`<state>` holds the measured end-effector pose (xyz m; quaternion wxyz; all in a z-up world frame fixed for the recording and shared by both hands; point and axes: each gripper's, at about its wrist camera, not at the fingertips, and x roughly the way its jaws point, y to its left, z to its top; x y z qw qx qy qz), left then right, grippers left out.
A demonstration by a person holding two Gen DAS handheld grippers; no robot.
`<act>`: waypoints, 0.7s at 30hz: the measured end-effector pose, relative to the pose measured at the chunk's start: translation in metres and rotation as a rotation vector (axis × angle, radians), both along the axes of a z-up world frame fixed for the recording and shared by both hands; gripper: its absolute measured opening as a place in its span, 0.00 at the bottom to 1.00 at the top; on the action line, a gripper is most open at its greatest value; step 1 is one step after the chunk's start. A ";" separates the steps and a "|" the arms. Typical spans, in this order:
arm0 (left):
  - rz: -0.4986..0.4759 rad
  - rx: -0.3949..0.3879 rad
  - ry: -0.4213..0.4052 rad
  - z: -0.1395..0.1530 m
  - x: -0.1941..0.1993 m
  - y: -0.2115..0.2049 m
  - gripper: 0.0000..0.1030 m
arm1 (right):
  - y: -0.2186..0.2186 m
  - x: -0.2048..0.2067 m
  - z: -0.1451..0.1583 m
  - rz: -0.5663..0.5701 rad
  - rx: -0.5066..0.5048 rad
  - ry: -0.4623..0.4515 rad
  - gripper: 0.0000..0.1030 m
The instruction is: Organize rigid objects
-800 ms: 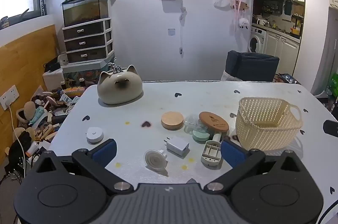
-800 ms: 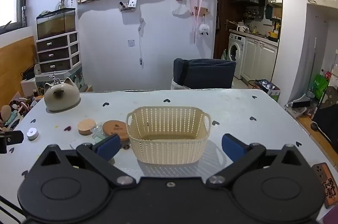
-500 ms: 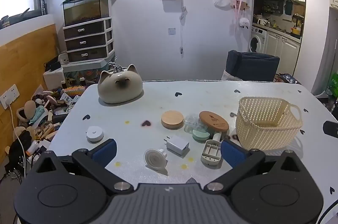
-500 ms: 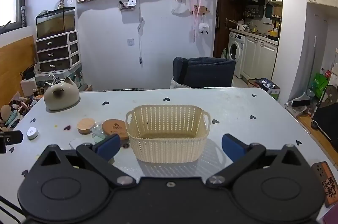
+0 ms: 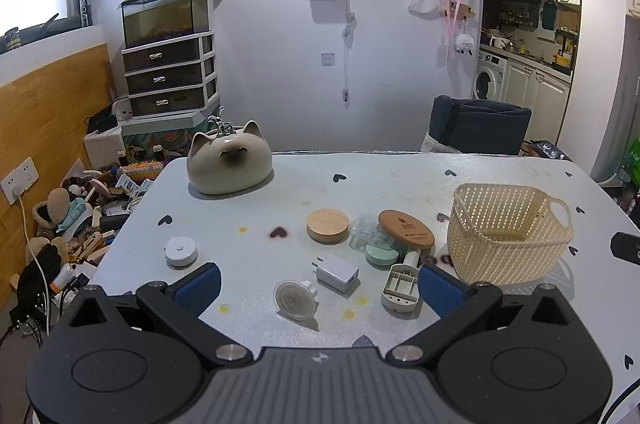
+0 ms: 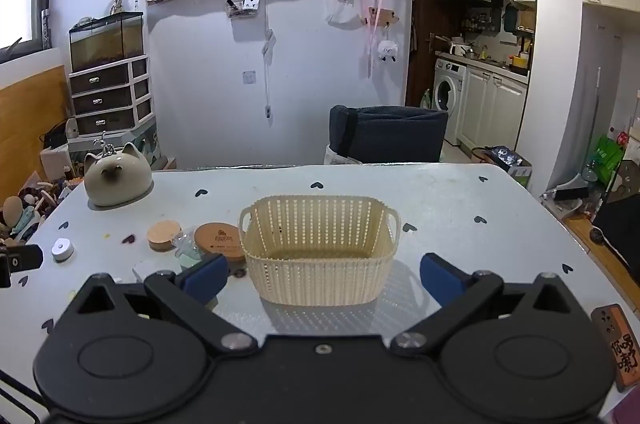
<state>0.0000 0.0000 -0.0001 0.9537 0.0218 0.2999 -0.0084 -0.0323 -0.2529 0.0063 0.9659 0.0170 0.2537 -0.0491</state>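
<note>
A cream plastic basket [image 5: 506,238] [image 6: 318,248] stands empty on the white table [image 5: 400,180]. Left of it lie small items: a round wooden lid [image 5: 327,225], an oval wooden lid [image 5: 406,228], a mint round case [image 5: 382,254], a white charger cube [image 5: 337,273], a clear round suction piece [image 5: 294,299], a white plastic holder [image 5: 400,290] and a white puck [image 5: 181,251]. My left gripper [image 5: 318,288] hovers open over the charger and suction piece. My right gripper [image 6: 322,276] is open in front of the basket, holding nothing.
A cat-shaped ceramic pot [image 5: 229,164] sits at the table's far left. A dark chair [image 5: 478,128] stands behind the table. Floor clutter [image 5: 72,216] lies off the left edge. An orange phone case [image 6: 618,342] rests near the right front edge.
Both views have drifted only slightly; the basket sits a touch higher in the right wrist view. Both grippers stay open.
</note>
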 end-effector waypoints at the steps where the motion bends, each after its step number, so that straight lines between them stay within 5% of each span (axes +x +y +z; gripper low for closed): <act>1: 0.000 -0.001 0.001 0.000 0.000 0.000 1.00 | 0.000 0.000 -0.002 0.001 0.000 0.002 1.00; 21: -0.001 -0.002 0.002 0.000 0.000 0.000 1.00 | 0.002 0.002 -0.009 0.004 0.002 0.013 1.00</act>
